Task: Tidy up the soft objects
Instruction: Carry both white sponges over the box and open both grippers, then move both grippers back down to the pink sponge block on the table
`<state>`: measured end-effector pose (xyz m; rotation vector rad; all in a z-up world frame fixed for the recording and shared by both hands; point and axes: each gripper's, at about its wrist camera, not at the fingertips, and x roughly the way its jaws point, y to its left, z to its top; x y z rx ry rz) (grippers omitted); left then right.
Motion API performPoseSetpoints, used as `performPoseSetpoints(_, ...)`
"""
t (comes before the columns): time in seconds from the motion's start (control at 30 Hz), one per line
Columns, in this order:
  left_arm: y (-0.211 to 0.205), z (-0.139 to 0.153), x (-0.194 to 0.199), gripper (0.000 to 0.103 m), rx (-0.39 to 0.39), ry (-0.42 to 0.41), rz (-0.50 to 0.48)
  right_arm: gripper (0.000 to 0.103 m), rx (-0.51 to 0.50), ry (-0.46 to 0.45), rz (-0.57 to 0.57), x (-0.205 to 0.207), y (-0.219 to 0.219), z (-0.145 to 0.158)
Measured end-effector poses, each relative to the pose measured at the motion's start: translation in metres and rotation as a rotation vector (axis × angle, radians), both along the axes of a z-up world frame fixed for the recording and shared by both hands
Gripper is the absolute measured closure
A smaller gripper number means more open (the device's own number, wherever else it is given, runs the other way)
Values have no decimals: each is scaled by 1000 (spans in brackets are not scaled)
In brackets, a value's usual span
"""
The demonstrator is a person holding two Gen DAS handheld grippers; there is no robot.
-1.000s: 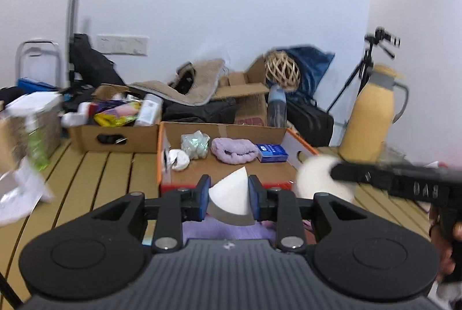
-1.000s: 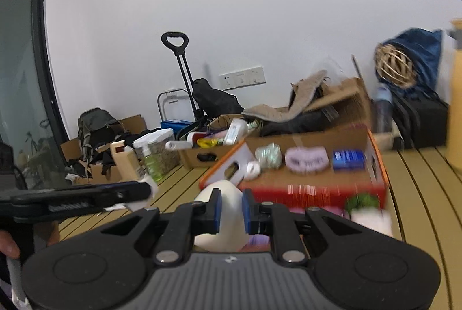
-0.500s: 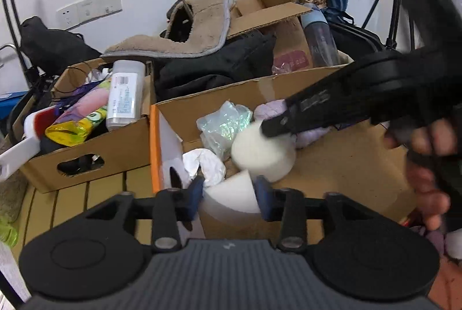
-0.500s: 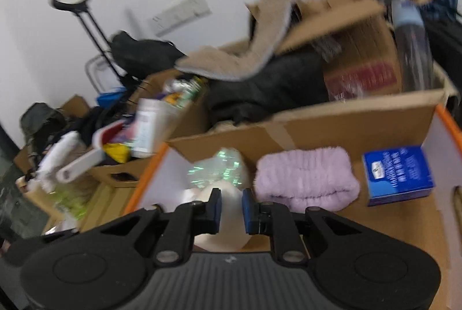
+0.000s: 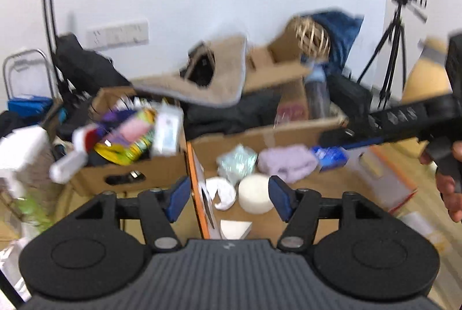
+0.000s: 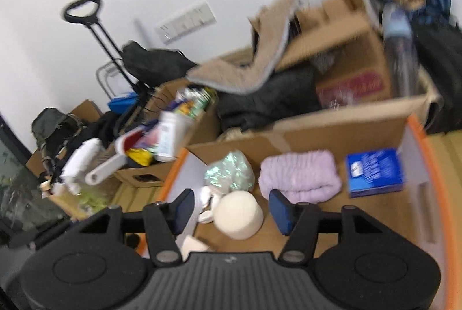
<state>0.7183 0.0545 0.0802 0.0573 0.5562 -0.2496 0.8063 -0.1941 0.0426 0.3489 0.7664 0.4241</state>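
Both grippers, left (image 5: 229, 198) and right (image 6: 231, 207), have just been opening and grip nothing. The round sponge (image 6: 239, 219) and the wedge sponge (image 5: 234, 229) both sit loose in the cardboard box (image 6: 332, 128) near the purple cloth (image 6: 300, 177).

In the box (image 6: 340, 131): round sponge (image 6: 239, 214) front-left, wedge sponge (image 5: 234, 228) at its 7 o'clock. Plastic bag (image 6: 229, 171) at 12 of round sponge, towel (image 6: 300, 177) at 2, small carton (image 6: 374, 172) far right. Cluttered box (image 5: 127, 174) sits left, outside.
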Motion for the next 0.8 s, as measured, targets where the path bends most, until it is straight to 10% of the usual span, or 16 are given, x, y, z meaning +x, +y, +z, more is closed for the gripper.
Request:
performPoseSetpoints(0.4,10,86,-196,19,-117,-203,11,42,-86,-231,30,-184,-61,99)
performPoseSetpoints(0.6,13,59,-328,7,-244,-326,16,32,-59,-351,13,-315,-85,82)
performPoseSetpoints(0.8,7,9,-406,3,-193,-321,106,18,-179,-459,-4,-440,-80,42)
